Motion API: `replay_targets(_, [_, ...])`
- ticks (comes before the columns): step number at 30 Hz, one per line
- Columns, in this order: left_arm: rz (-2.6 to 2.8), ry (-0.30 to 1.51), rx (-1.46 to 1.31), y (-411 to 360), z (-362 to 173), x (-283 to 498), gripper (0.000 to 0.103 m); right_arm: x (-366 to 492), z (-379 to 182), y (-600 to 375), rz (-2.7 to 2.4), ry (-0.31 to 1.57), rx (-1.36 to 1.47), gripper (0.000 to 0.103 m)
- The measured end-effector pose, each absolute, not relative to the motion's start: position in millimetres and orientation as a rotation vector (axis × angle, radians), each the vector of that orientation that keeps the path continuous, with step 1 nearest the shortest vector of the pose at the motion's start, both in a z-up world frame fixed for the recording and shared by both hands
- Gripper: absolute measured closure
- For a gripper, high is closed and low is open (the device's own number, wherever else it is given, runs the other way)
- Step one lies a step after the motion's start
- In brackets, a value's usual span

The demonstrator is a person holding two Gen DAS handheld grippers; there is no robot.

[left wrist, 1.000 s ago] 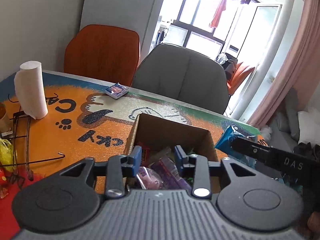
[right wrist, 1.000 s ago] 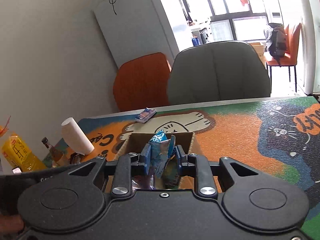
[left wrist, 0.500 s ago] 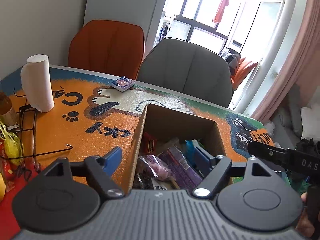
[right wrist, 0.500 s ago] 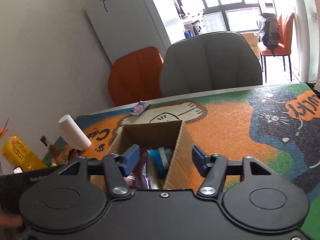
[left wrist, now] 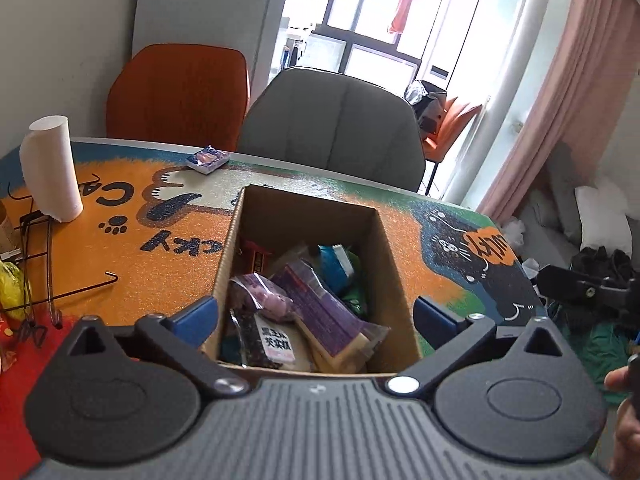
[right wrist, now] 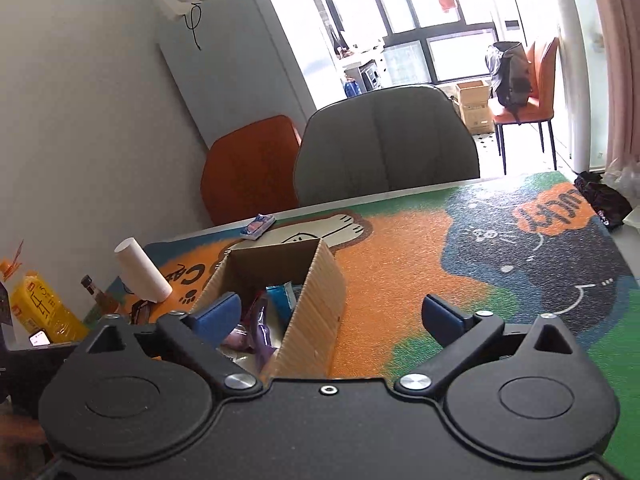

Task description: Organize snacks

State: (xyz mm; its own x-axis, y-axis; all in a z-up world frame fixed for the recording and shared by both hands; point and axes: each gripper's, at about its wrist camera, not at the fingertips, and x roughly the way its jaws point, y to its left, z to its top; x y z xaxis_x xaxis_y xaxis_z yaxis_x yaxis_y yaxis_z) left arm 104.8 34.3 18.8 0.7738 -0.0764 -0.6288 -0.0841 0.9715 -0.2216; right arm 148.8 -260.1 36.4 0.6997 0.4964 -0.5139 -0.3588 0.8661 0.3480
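Cardboard box (left wrist: 308, 216) of snack packets (left wrist: 320, 304) stands mid-counter (right wrist: 400, 272), its walls flanked by bare mat. Left gripper (left wrist: 316, 318) hovers above the near rim, jaws spread wide, straddling it; right gripper (right wrist: 332, 314) jaws likewise apart, astride the right wall.

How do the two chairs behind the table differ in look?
The orange chair is rust-orange with a smooth back; the grey chair is grey with a seamed, panelled back. The orange chair sits nearer the wall, the grey chair nearer the window side. Both stand at the table's far edge, unoccupied.
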Motion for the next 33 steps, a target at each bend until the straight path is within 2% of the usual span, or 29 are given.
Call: replay_targets(33, [-0.023, 0.637, -0.146, 1, 38, 23, 0.000, 60, 50, -319, 0.404, 0.575, 0.170, 0.000])
